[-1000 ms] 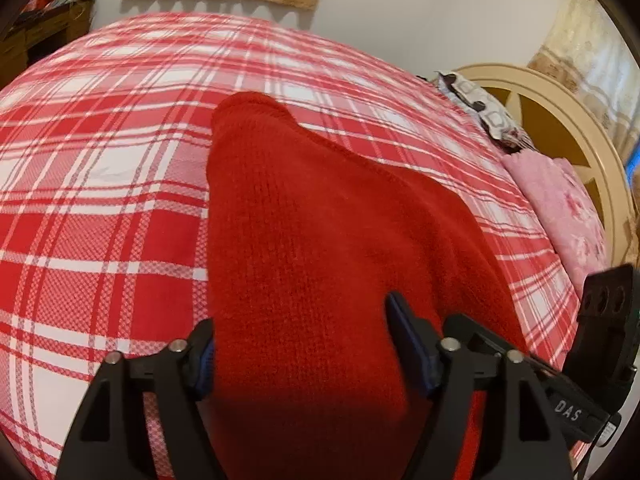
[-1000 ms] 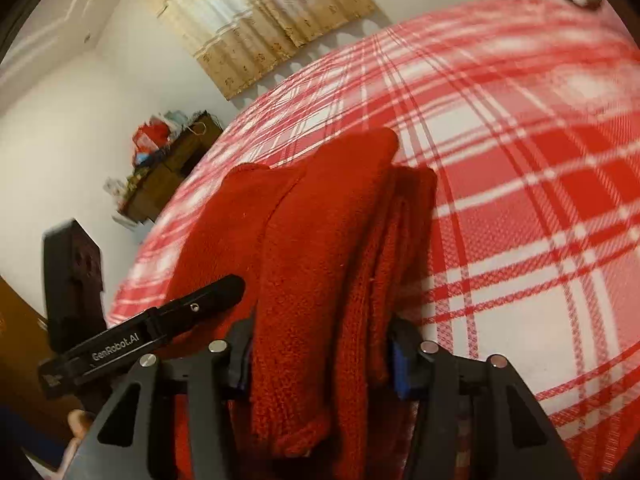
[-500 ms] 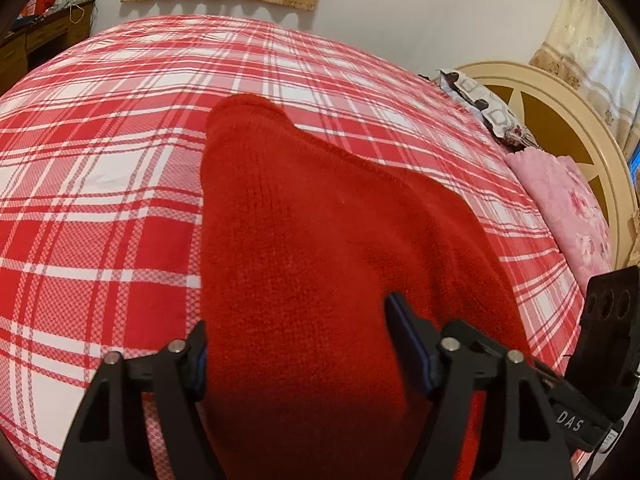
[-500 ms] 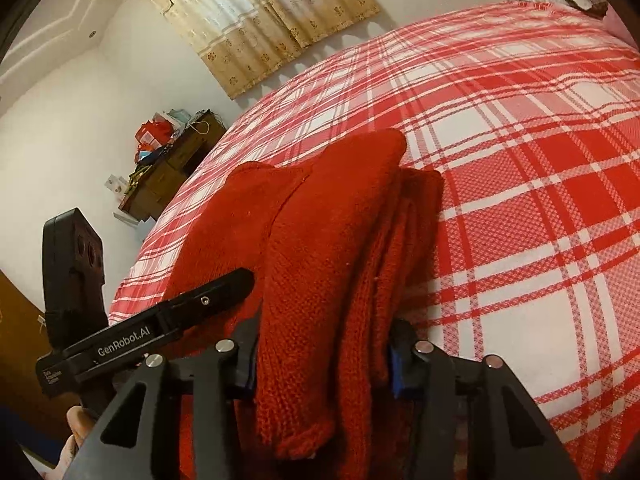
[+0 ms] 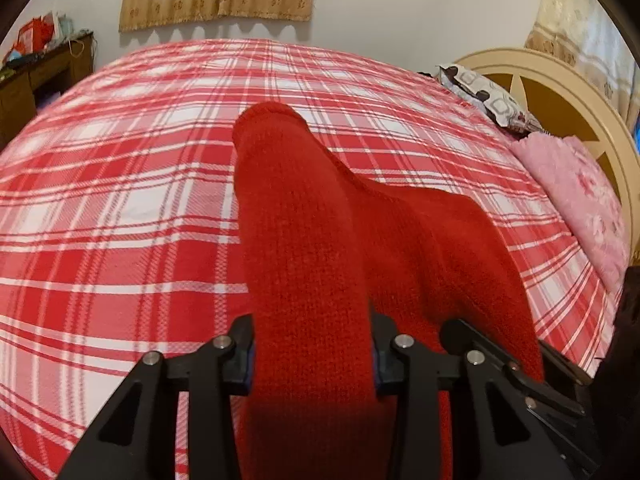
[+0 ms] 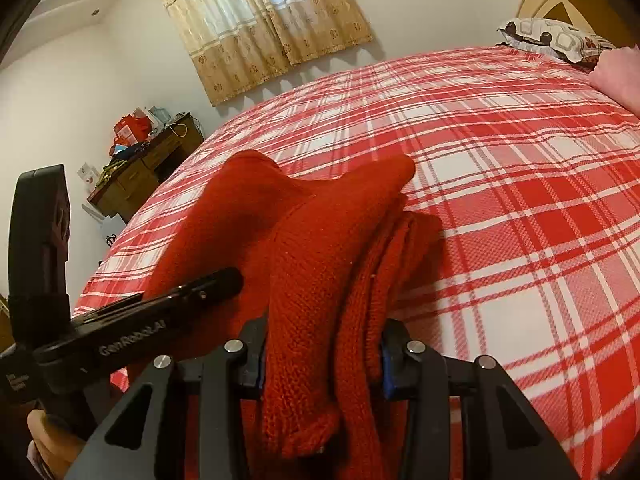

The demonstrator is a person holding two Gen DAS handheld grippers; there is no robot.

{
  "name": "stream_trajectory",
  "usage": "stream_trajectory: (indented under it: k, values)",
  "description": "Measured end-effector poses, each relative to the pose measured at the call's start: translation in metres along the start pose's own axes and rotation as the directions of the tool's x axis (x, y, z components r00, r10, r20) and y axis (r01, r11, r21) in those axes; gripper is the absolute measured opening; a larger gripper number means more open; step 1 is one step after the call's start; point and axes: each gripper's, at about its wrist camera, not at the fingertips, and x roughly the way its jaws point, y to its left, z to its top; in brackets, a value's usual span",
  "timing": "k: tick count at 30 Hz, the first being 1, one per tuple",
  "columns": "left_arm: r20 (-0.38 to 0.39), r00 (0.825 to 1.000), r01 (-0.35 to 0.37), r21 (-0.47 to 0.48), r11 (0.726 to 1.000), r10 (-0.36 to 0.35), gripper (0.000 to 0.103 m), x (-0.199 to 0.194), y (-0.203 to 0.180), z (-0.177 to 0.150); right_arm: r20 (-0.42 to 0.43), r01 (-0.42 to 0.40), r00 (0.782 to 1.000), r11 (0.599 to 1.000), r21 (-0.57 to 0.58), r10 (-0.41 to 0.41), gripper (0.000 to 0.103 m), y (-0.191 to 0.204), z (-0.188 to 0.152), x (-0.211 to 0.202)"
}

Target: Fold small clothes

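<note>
Red knit garment (image 5: 312,264) lies on the bed (image 5: 120,208), over its red-and-white plaid cover, near edge raised off the cover and gathered into both grippers. Left hand-held gripper (image 5: 312,354) has just been closing; its jaws are now clamped on a thick fold of the knit, blue pads pressed against both sides of the fabric. From there the fold runs away as a raised ridge to a rounded end (image 5: 268,120) toward the far middle of the bed, with the rest of the garment spreading lower to the right. Right hand-held gripper (image 6: 322,360) has also been closing a little; it grasps a bunched edge of the same garment (image 6: 320,264), several layers stacked between its pads, and a rolled hem hangs loose below the jaws on the near side. In the right wrist view the left gripper's black body (image 6: 132,320) sits just left of the knit, with part of a hand (image 6: 48,444) on its handle at the lower left. Pink blanket (image 5: 580,200) and a patterned pillow (image 5: 484,100) lie at the right end of the bed against a cream headboard (image 5: 560,88). Beige curtain (image 6: 256,24) hangs on the far wall, and a cluttered wooden cabinet (image 6: 148,168) stands at far left.
</note>
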Motion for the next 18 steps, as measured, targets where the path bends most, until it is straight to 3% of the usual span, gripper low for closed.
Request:
stream_trajectory:
  k: [6, 18]
  values:
    - [-0.008, 1.0, -0.004, -0.035, 0.999, 0.004, 0.04, -0.012, 0.019, -0.003, -0.017, -0.049, 0.999, 0.999, 0.011, 0.05, 0.041, 0.022, -0.002, 0.001]
    - [0.04, 0.994, -0.099, -0.079, 0.992, 0.103, 0.04, -0.062, 0.079, -0.013, -0.04, -0.154, 0.987, 0.987, -0.045, 0.153, 0.041, 0.102, -0.011, 0.011]
